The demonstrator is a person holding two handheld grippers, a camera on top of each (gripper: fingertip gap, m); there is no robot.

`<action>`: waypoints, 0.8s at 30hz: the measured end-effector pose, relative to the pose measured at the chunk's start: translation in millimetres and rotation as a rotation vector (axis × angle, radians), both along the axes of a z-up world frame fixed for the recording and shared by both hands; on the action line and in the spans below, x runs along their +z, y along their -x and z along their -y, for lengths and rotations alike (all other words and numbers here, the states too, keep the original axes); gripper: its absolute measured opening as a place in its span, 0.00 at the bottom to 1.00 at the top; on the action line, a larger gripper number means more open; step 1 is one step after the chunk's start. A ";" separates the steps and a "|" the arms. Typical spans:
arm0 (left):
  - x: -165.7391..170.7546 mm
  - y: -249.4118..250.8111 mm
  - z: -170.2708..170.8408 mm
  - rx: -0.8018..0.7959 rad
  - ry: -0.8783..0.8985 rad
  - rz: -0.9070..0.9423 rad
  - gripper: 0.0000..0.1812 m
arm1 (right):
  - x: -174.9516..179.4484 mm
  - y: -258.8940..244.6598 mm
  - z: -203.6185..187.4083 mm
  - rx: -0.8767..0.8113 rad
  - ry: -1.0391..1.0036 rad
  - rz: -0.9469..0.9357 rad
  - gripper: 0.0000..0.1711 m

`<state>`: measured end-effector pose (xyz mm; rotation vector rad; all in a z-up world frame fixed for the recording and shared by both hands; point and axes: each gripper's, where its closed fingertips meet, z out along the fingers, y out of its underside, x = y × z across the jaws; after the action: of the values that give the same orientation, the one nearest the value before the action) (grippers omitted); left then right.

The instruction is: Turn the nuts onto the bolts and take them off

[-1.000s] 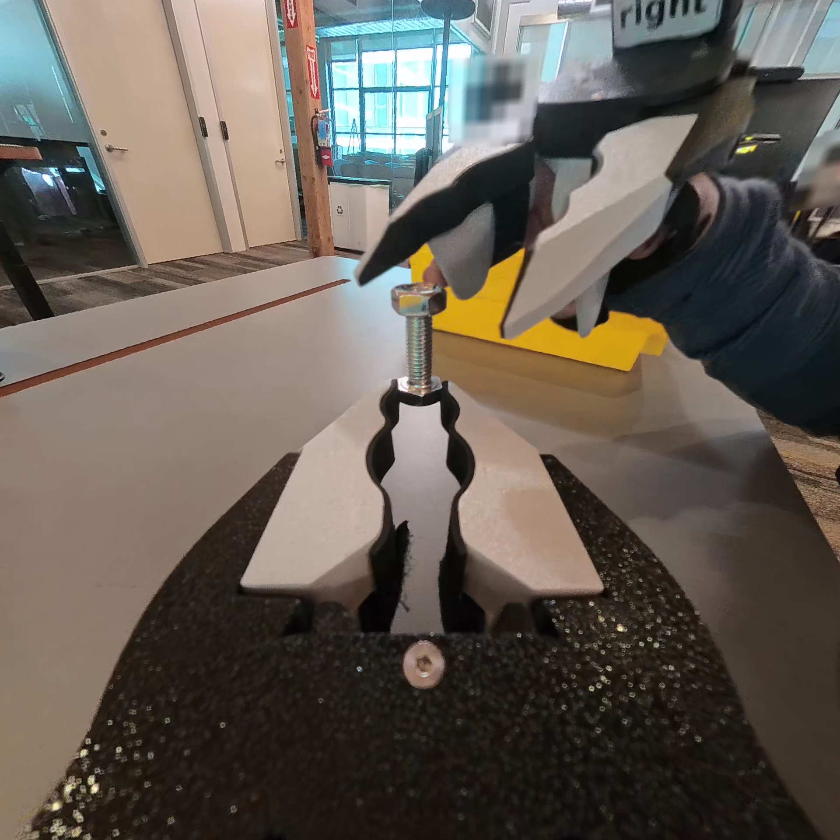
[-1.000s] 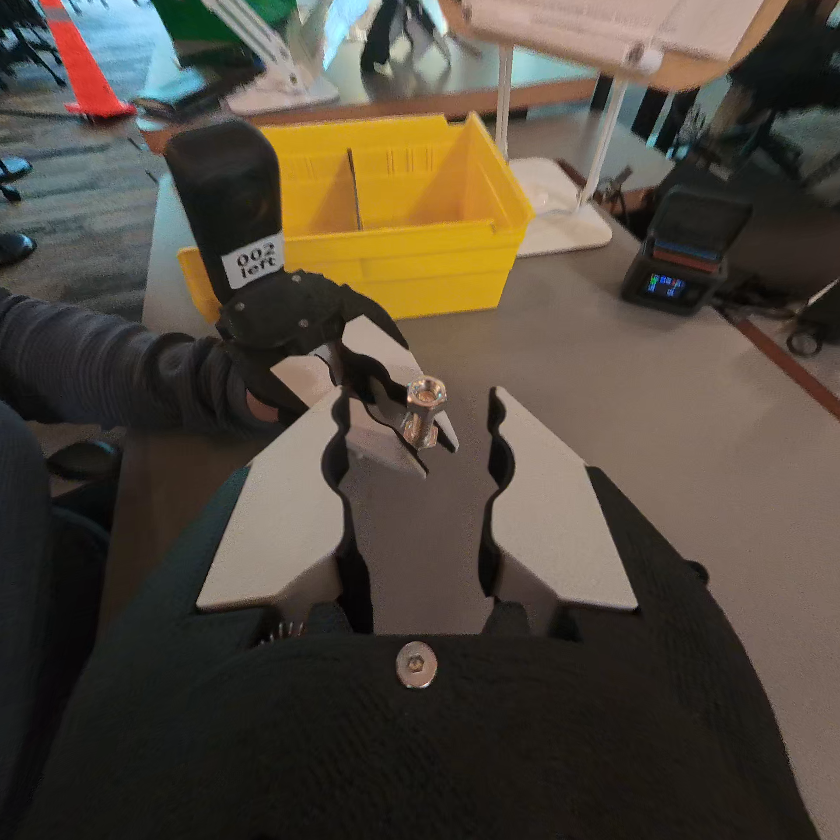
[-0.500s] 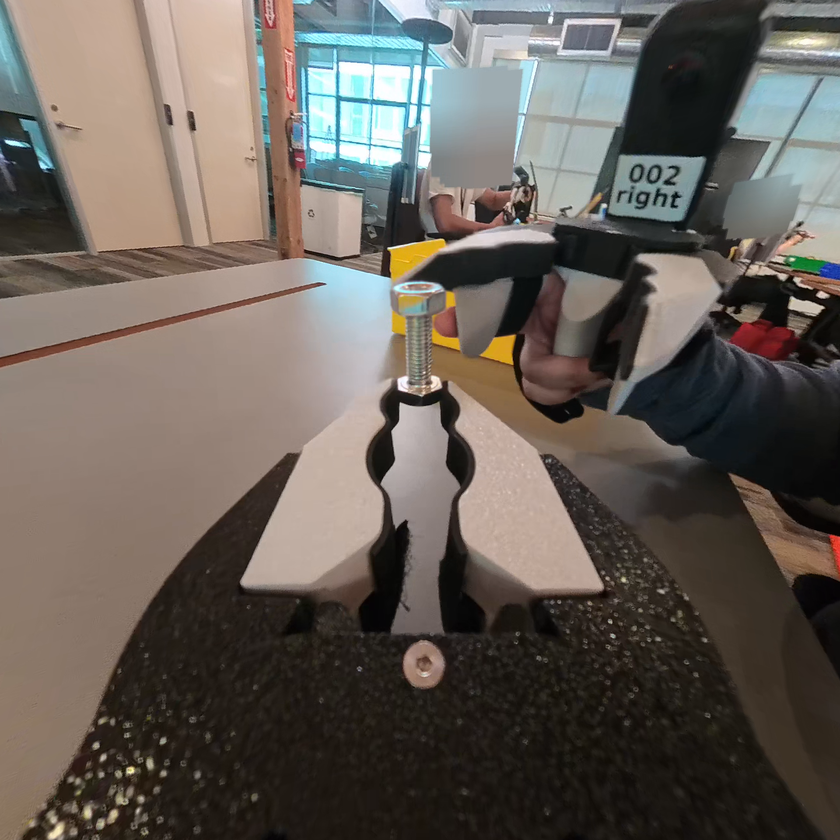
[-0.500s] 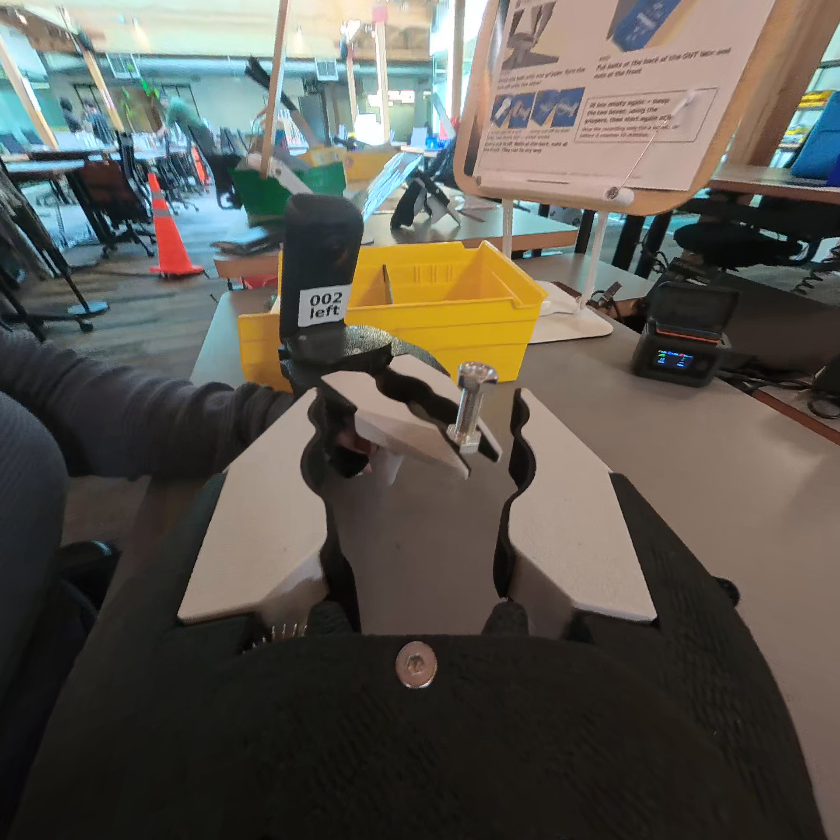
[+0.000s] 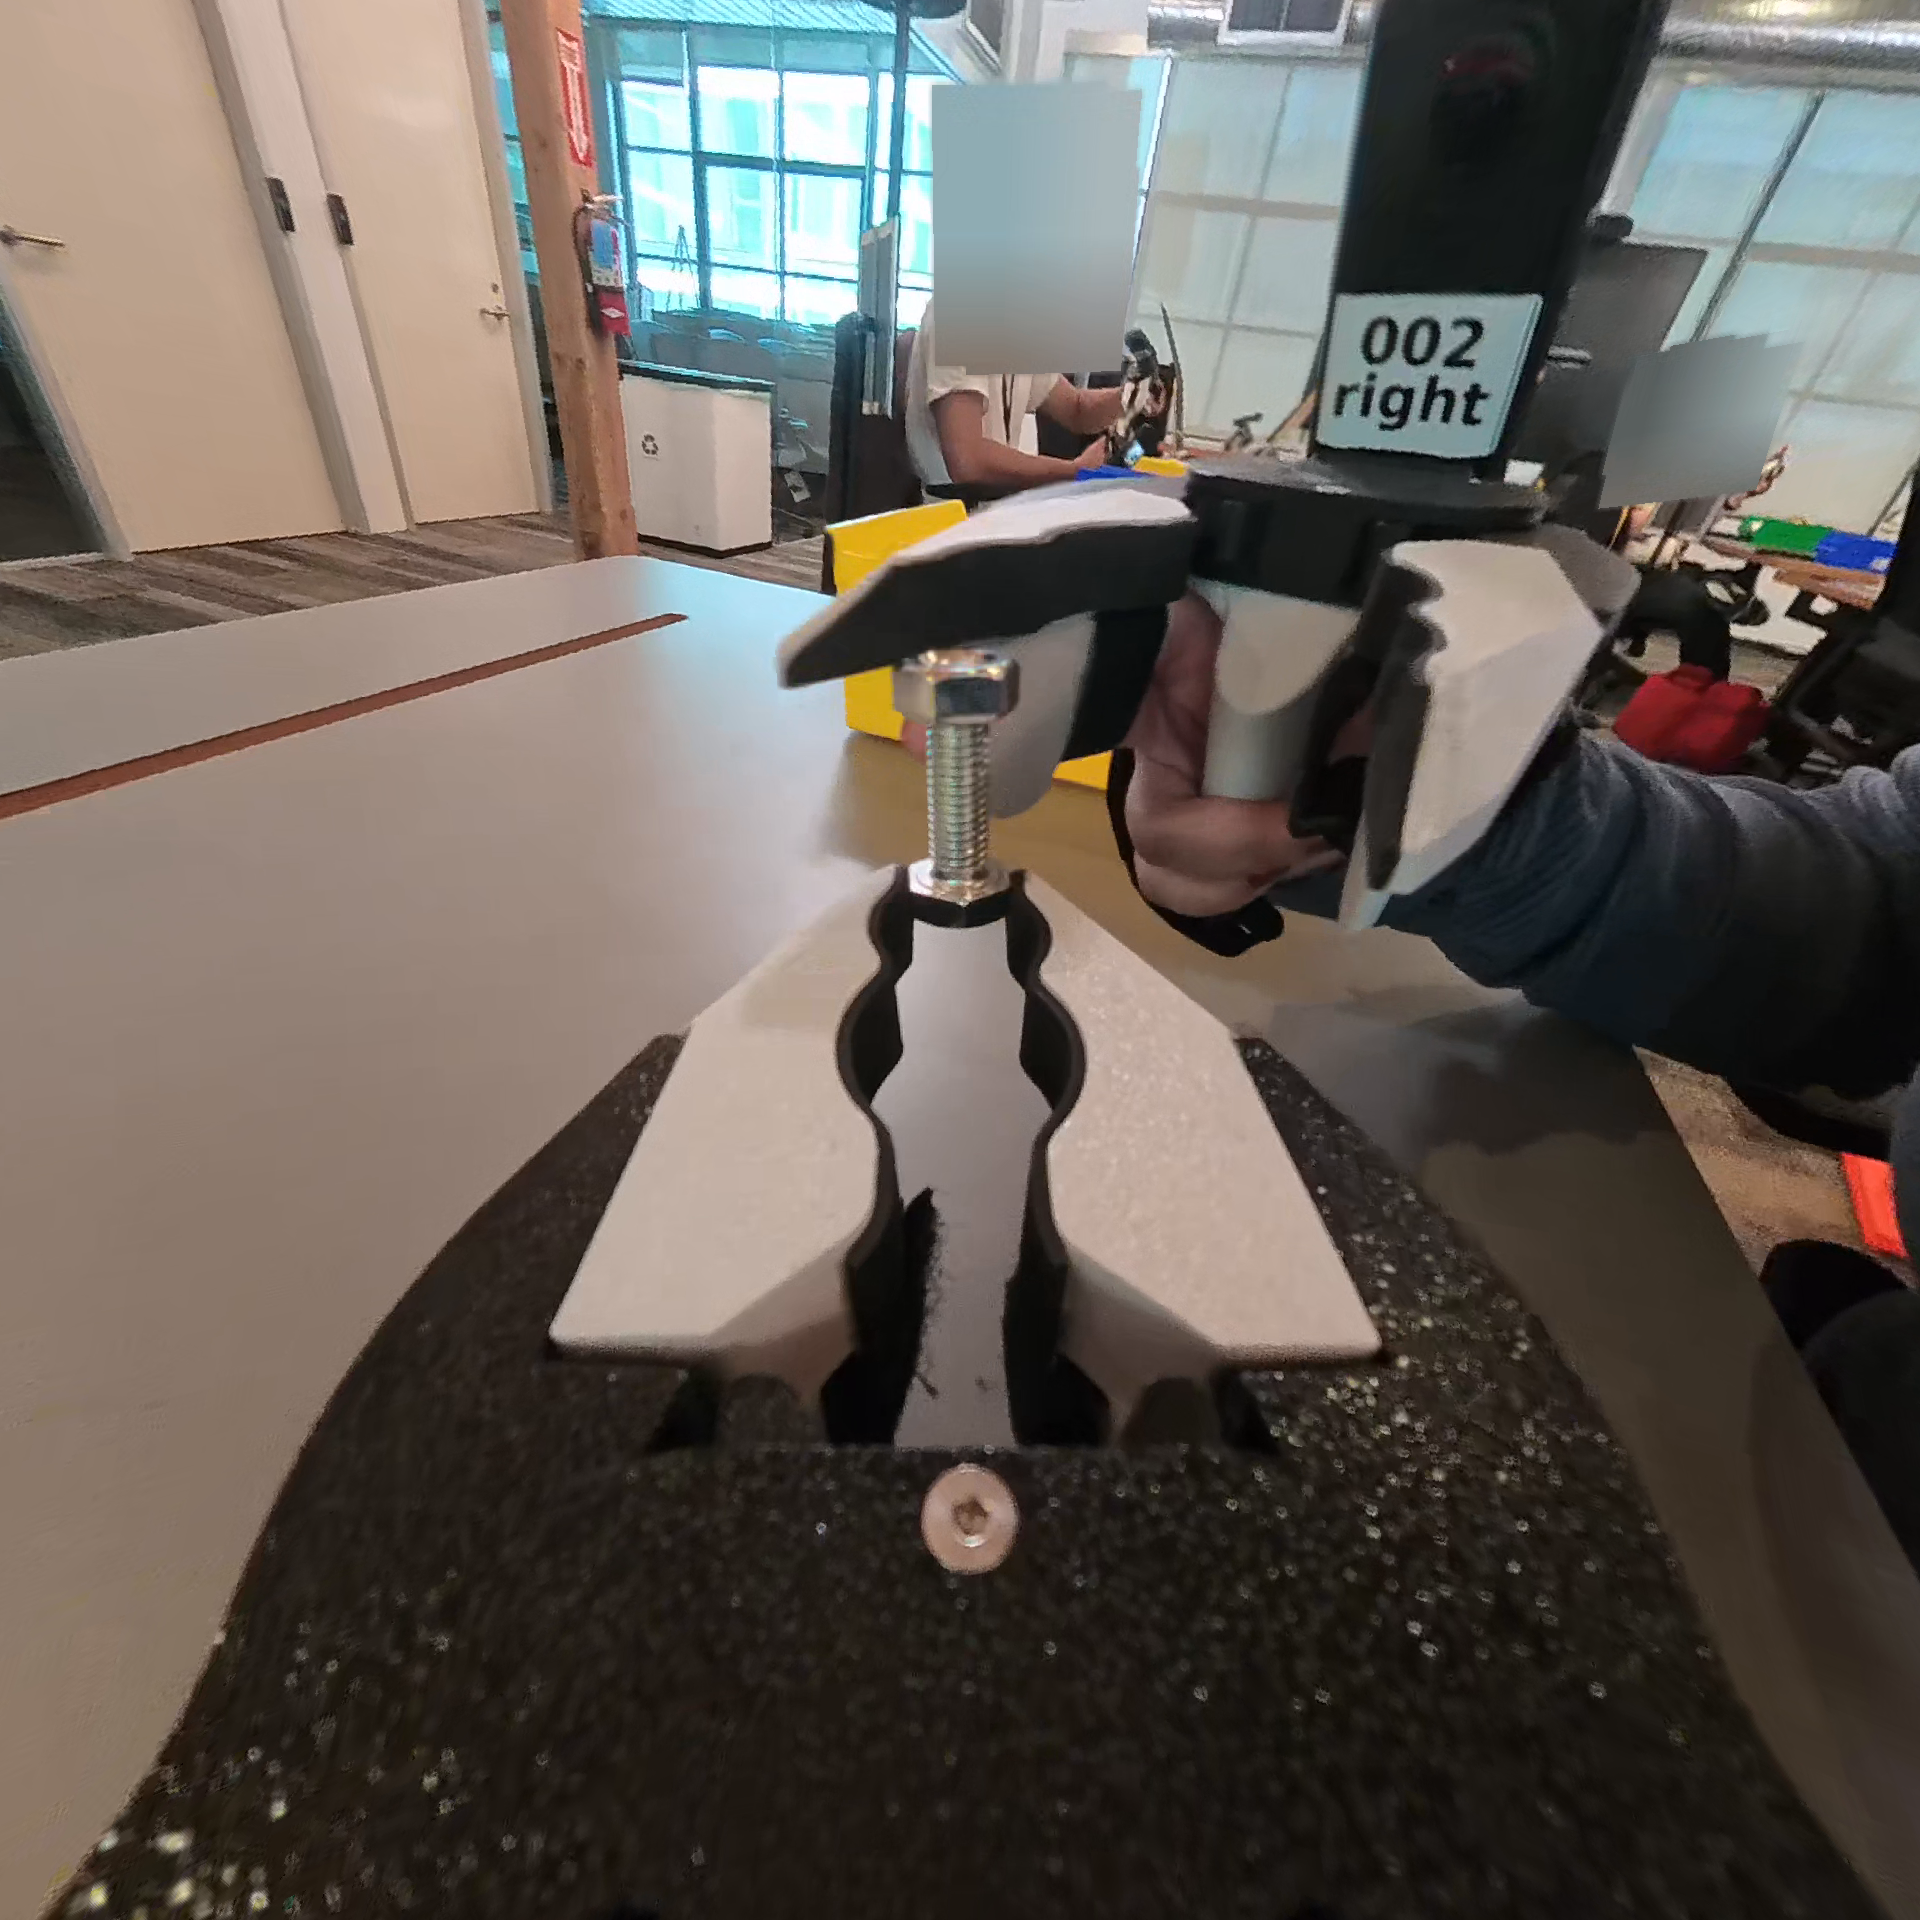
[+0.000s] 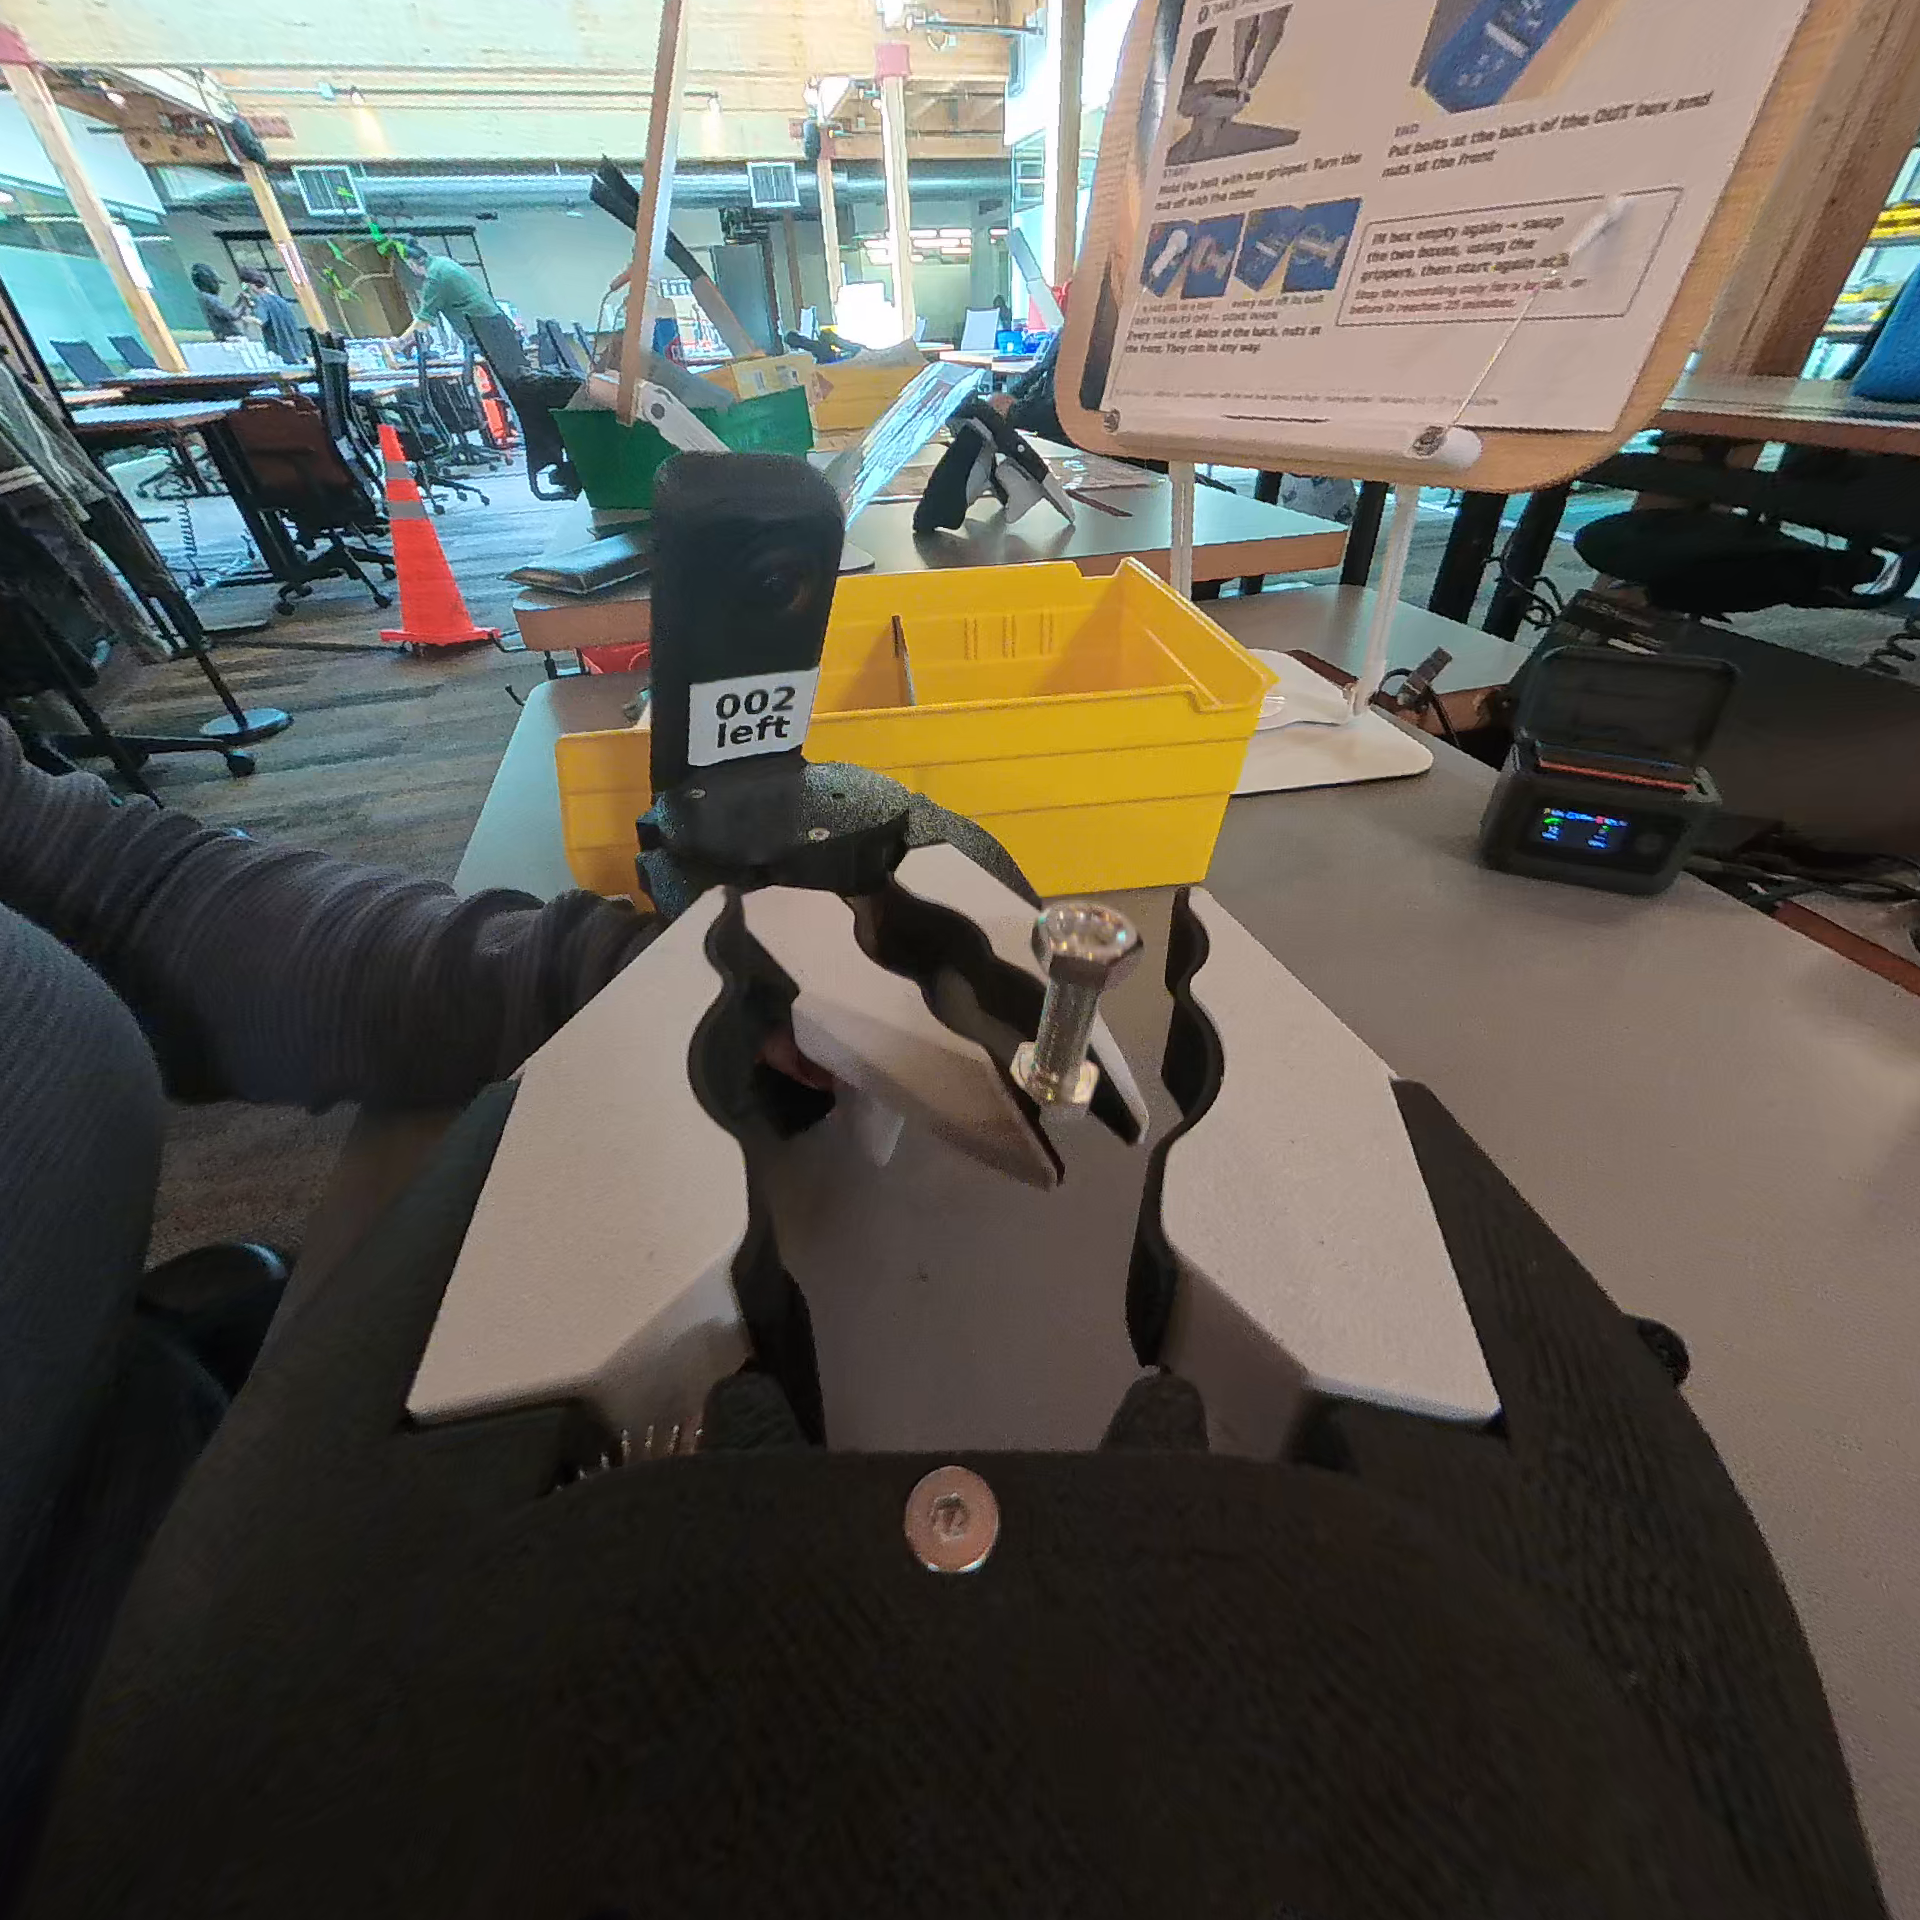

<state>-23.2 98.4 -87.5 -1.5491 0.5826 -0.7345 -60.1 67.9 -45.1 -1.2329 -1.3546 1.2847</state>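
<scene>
1. Bolt [image 5: 958, 774] as landmark: a silver threaded bolt stands nearly upright above the grey table [image 5: 312, 935], hex head on top, a nut [image 5: 958, 883] at its lower end.
2. Left hand-held gripper [image 5: 958, 914] is closed on the nut at the foot of the bolt, its two white fingers pinching from either side. The threaded shank rises straight up from the fingertips.
3. Right hand-held gripper [image 6: 956, 997] is spread wide and grips nothing. In its own view, the bolt [image 6: 1070, 1003] sits between its fingers, much closer to the right-side finger, leaning slightly.
4. Seen from the left wrist view, one finger [image 5: 987, 592] of the right hand-held gripper lies just above the bolt head, almost touching it; whether they touch cannot be told. The other finger [image 5: 1475, 707] hangs off to the right of the bolt, well apart.
5. Long axis of the bolt runs vertically, so the right hand-held gripper, which is the free one, would probably need to centre the head between its fingers before closing on it to turn it.
6. Behind the bolt stands a yellow bin [image 6: 1039, 727] with a divider; a small dark device with a lit screen [image 6: 1600, 800] sits to the right of the bin.
</scene>
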 end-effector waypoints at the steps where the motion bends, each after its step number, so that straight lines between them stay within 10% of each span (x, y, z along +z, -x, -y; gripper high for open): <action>1: -0.6 -0.6 0.0 0.002 -0.002 -0.009 0.09 | -0.3 1.4 2.0 0.007 -0.004 0.002 0.47; 24: 0.0 -7.9 4.3 -0.036 -0.007 -0.007 0.09 | -3.6 -1.1 5.6 0.022 0.024 -0.018 0.45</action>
<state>-15.2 94.2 -87.5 -1.5389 0.6192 -0.7543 -59.0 62.3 -48.7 -1.2225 -1.3467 1.3281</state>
